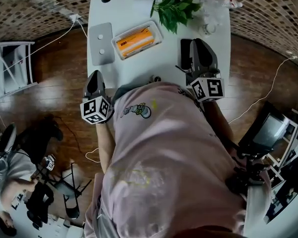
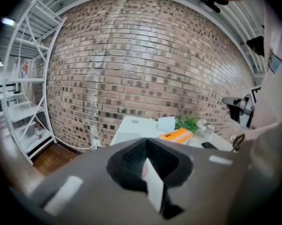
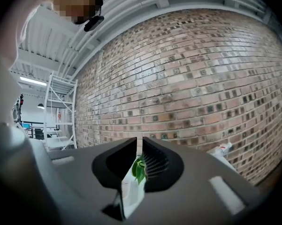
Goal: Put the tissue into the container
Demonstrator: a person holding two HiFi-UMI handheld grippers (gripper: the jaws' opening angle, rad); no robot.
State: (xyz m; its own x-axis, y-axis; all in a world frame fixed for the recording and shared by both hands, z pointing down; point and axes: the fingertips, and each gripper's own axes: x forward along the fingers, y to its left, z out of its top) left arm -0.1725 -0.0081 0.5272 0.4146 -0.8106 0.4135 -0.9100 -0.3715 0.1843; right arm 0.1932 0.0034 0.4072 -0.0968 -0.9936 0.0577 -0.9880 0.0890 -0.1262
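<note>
1. Both closed on nothing: your left tongs (image 1: 95, 76) and right tongs (image 1: 194, 43). The tissue pack (image 1: 135, 41) lies between them, touching neither.
2. It's orange and flat, sitting in the clear container (image 1: 157, 31) on the white surface (image 1: 129, 4).

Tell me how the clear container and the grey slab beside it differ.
The clear container has raised see-through walls and holds an orange pack; the grey slab is opaque and flat. The container lies skewed to the table's edge; the slab lies nearly square with it. Both are rounded rectangles resting side by side on the white table.
</note>
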